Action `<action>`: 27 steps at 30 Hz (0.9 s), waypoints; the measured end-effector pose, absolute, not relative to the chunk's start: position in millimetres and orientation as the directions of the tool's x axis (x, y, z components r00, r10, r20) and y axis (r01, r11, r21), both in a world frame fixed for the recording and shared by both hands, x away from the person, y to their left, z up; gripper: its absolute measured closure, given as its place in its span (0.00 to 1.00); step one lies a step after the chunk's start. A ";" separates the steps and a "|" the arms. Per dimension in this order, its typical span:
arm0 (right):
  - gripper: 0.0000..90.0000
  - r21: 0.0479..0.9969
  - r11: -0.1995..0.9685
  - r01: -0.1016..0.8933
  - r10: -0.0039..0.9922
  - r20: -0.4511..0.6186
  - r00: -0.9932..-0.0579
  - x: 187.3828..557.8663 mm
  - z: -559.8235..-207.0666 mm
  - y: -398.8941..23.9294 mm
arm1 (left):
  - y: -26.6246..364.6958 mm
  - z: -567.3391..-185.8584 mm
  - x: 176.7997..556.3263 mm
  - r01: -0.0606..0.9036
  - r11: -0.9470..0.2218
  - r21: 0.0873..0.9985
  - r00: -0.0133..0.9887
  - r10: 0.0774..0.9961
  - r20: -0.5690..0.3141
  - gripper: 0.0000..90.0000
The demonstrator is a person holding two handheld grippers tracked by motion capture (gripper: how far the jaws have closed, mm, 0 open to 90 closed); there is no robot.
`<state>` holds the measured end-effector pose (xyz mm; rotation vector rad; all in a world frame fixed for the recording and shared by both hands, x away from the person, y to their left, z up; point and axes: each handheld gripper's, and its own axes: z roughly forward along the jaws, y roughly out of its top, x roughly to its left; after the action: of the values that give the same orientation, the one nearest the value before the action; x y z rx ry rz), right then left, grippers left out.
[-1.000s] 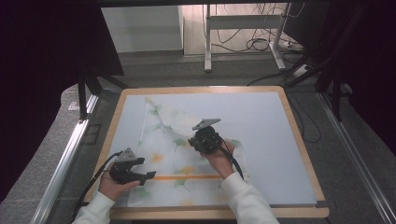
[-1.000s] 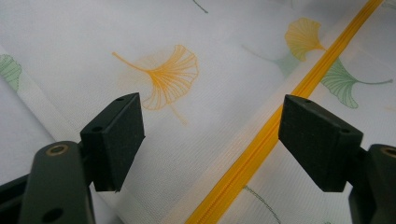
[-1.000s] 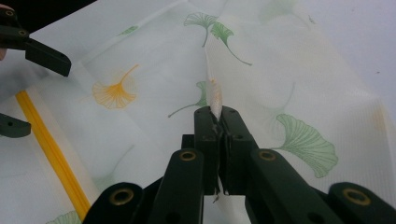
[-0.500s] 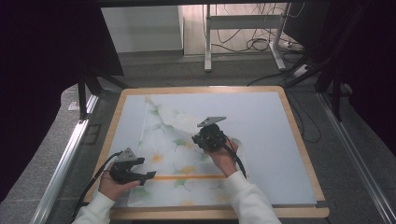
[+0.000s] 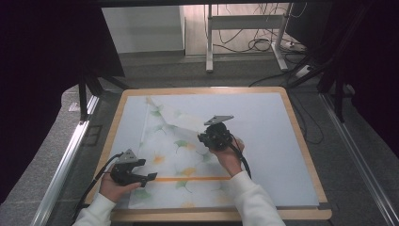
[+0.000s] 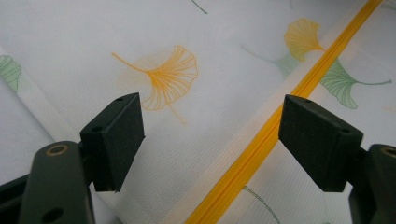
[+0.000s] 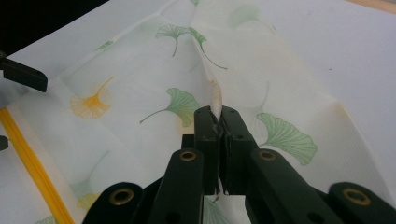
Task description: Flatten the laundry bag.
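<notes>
I have the right hand-held gripper [image 5: 207, 139] clamped tight on a pinched ridge of the thin white cloth [image 5: 174, 155], the ginkgo-leaf printed sheet spread over the left half of the tabletop [image 5: 291, 141]. In the right gripper view the jaws stand together with the fold of cloth [image 7: 215, 99] rising from between them. My left hand-held gripper [image 5: 149, 176] sits at the cloth's near-left part, jaws spread wide with nothing between them, hovering just over the fabric beside the yellow zipper [image 6: 261, 140].

What the next move turns on, as I judge it: the pinched fold lies up and to the right of my left hand-held gripper, and the zipper runs crosswise along the near edge, between my 2 hands. The right hand is the nearer one to the loose far part of the cloth, so it should lead any pull.

I can read no brand, label or writing anywhere
</notes>
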<state>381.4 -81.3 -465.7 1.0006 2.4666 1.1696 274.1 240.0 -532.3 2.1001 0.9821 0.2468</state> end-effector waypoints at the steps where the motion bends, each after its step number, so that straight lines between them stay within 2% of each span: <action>1: 0.95 0.754 0.444 0.484 0.672 0.077 -0.737 381.9 -465.6 -82.4 | 239.9 -532.3 274.2 0.564 -0.390 0.728 0.681 0.718 -0.144 0.25; 27: 0.95 0.773 0.334 0.539 0.748 0.130 -0.651 406.2 -467.0 -122.5 | 239.4 -532.8 274.5 0.568 -0.389 0.726 0.680 0.718 -0.148 0.25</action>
<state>406.2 -122.5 -467.0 1.1609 2.3516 1.2157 274.5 239.4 -532.8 2.1002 0.9849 0.2415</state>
